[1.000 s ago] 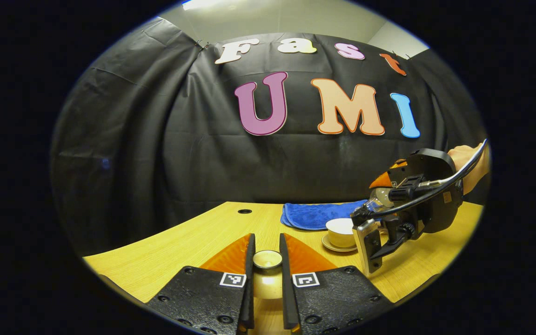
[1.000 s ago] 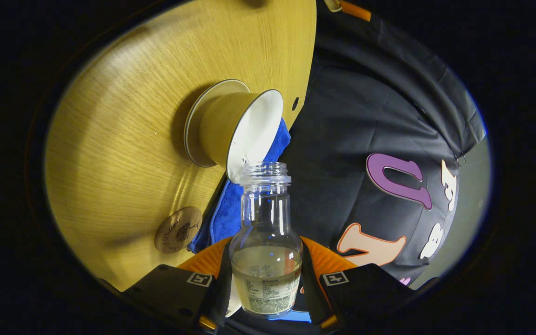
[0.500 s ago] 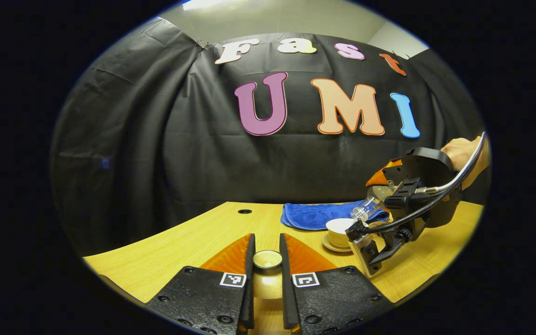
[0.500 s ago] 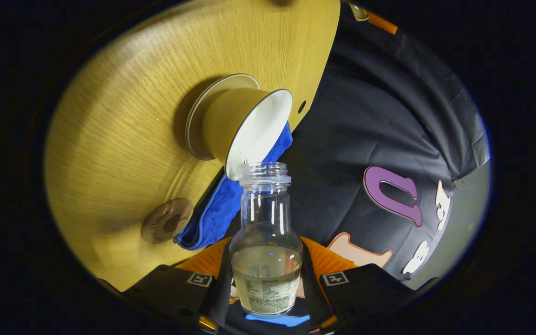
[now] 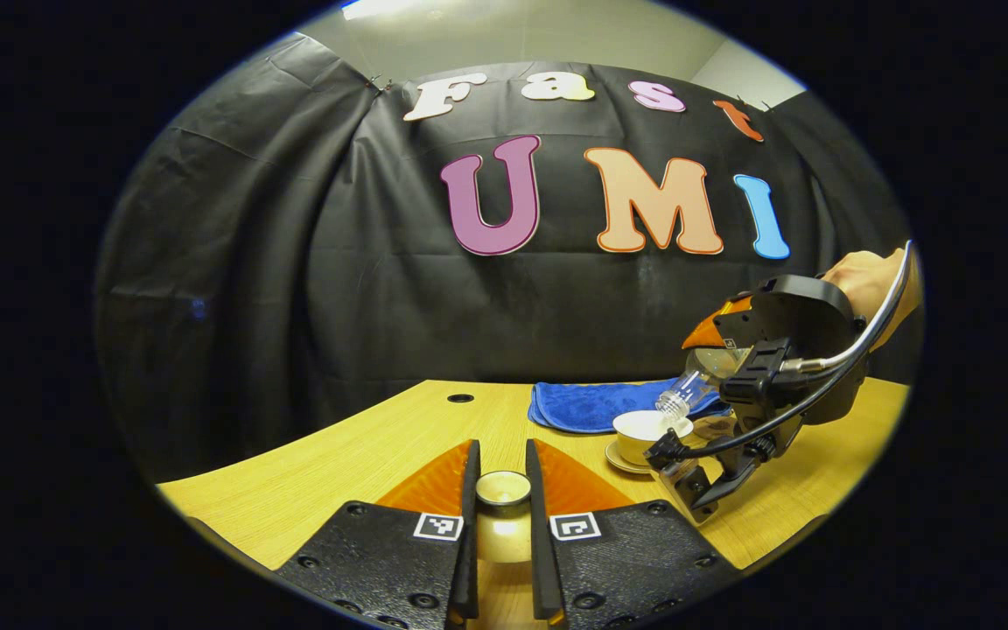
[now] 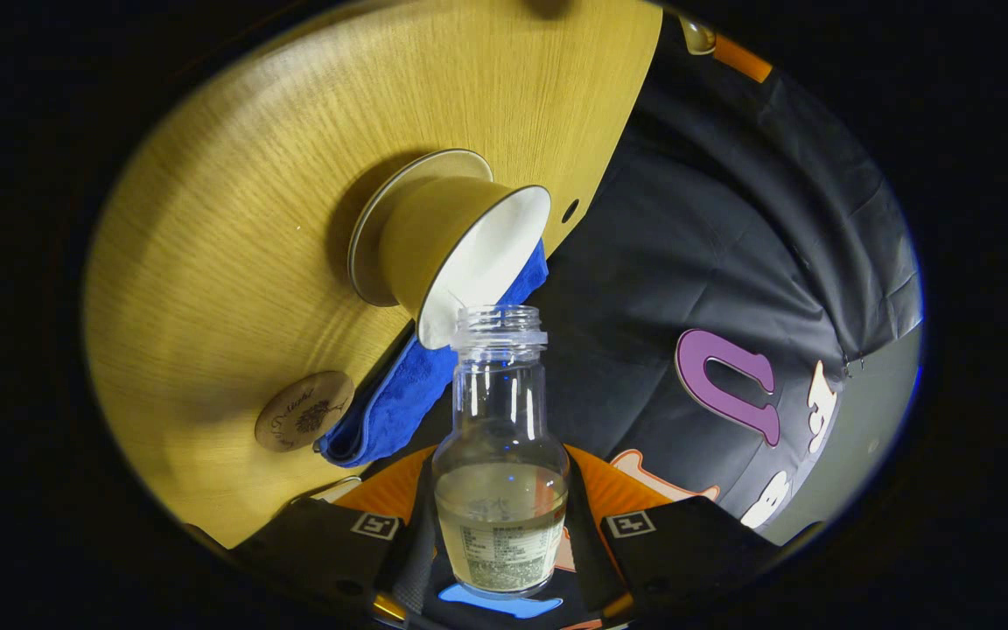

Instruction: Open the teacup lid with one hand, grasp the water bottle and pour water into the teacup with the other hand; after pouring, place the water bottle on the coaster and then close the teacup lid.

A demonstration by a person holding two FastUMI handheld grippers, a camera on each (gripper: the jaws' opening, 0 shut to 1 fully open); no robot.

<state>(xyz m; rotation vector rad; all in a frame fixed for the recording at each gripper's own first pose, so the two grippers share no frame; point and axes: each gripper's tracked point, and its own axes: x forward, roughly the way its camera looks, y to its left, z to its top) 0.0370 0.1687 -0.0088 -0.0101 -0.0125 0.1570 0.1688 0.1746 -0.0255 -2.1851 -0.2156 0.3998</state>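
My right gripper (image 6: 500,525) pinches the bottle (image 6: 500,455) on both sides of its wide lower body, and the bottle is tipped, with its open mouth just beside the rim of the cup (image 6: 469,254). The cup stands on its saucer (image 6: 373,236) on the table (image 6: 233,219), with the blue cloth (image 6: 399,402) behind it and the round coaster (image 6: 303,411) near. My left gripper (image 5: 501,525) keeps the lid (image 5: 502,488) between its two fingers, low over the table and well apart from the cup.

I judge the bottle light, because it looks only part full, but its clear wall is smooth and may slip, so the wide body is the right place to hold, not the narrow neck. The cup and lid look like ceramic: stiff, fragile, easy to chip. The lid is small, so I must take it by the knob and set it down softly.
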